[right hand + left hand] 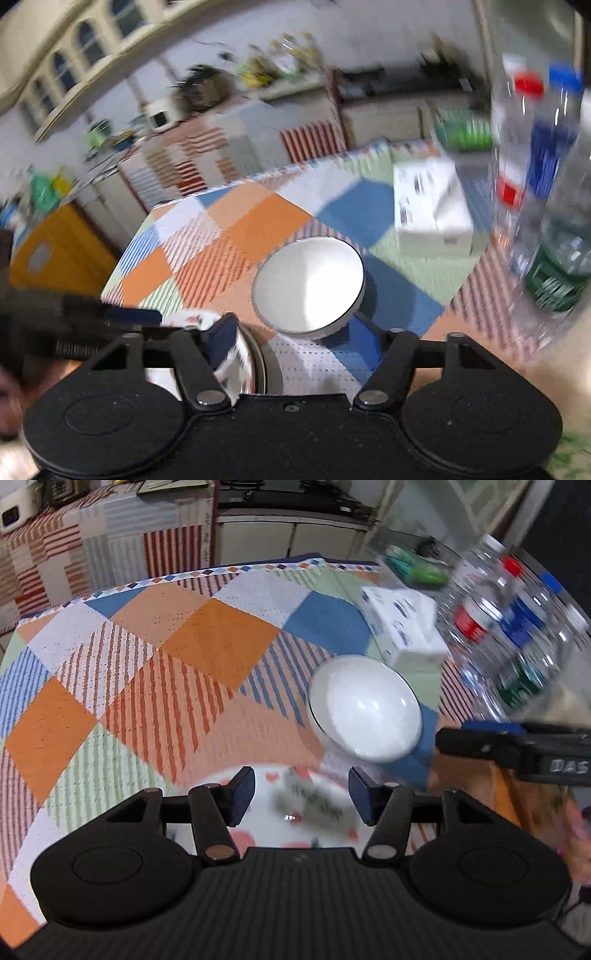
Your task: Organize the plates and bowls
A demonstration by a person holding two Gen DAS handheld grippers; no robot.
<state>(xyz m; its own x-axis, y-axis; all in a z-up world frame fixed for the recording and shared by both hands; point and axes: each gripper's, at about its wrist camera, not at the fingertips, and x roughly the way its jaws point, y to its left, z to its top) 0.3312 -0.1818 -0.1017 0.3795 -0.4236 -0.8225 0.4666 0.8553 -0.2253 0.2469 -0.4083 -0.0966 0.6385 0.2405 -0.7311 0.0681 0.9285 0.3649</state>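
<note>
My left gripper (301,794) hangs unclenched, grasping nothing, above a patterned plate (295,823); white bowl (365,709) at one o'clock on the checked tablecloth (147,664); tissue box (404,627) and bottles (517,627) crowd beyond; my right gripper (299,339), also released, faces the bowl, blurred.

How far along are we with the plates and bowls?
Nothing looks stacked yet. The white bowl sits alone on the patchwork cloth; the patterned plate lies separately below the open left gripper. The right gripper is open, holding nothing. Both pieces remain to be gathered.
</note>
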